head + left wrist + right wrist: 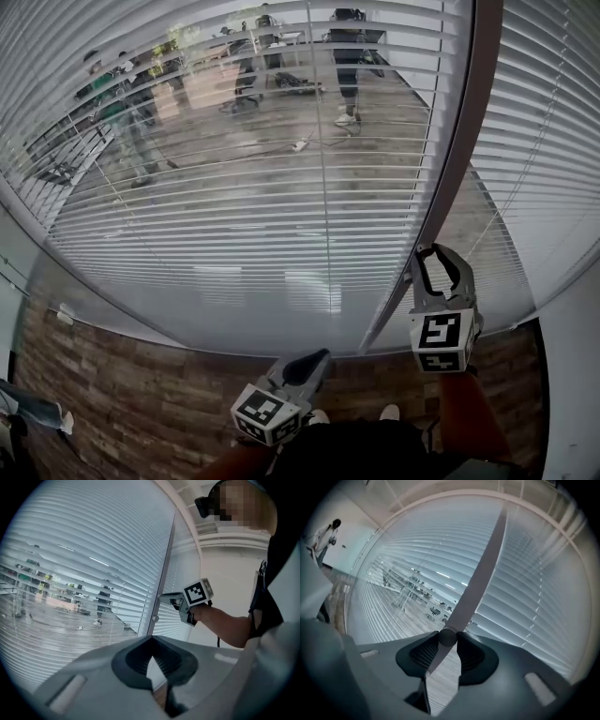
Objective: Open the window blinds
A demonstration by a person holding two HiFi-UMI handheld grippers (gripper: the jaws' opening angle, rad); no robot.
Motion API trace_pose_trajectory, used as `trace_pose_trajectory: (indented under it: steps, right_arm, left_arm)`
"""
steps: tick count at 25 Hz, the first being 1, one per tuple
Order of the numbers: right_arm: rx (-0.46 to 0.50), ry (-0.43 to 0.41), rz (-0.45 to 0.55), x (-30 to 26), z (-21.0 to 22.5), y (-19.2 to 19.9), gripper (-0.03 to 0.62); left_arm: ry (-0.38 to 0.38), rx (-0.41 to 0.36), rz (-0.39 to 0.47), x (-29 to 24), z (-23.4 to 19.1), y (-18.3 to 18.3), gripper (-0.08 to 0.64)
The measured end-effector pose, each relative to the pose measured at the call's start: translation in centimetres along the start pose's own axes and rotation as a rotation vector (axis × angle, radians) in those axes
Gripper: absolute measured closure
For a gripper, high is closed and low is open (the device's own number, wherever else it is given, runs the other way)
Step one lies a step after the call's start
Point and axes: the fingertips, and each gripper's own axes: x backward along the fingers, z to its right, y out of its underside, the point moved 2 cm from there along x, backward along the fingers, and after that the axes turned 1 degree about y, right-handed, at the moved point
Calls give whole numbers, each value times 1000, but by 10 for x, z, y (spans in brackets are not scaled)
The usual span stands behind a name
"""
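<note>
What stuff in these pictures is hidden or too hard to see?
- Head view: the knob is hidden behind the right tongs gripping it.
- Head view: people behind the blinds are tiny and striped by them.
- Left gripper view: the blinds' bottom edge is blocked by the left tongs' body.

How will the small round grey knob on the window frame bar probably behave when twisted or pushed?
The small round grey knob sits on the grey frame bar, so it probably turns in place rather than coming away. It looks smooth and hard, so the right gripper closed on it may slip. It seems rigid, not fragile.
</note>
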Motion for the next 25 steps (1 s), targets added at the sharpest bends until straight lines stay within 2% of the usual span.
trace_pose_trajectory:
  steps: [3,7,10,14,16,19,21,25]
  right_arm:
    - [136,40,-16,-6,3,2,445]
    - [231,62,-30,-8,1,2,445]
    - [267,71,-35,-7,0,2,445]
    - [251,75,-26,-7,0,2,445]
    - [194,66,-10,-7,2,3,439]
    - [14,11,25,-4,4,0,415]
    - [-144,-37,57,-2,7,-1,412]
    - [-526,-145,81,-4,14,4,417]
  left_arm:
    - [-2,5,0,-6,-2,-2,558]
    - [-3,-6,-2,-9,-4,-2,558]
    - [-6,-8,1,-8,-6,-3,558]
    - [-5,-5,1,-9,-5,-3,558]
    - [-3,-5,2,-9,-4,-3,558]
    - [-4,-7,2,-8,-3,-3,558]
    - [-7,-6,0,-8,-5,-2,558]
    - [-9,2,-7,-7,-4,0,558]
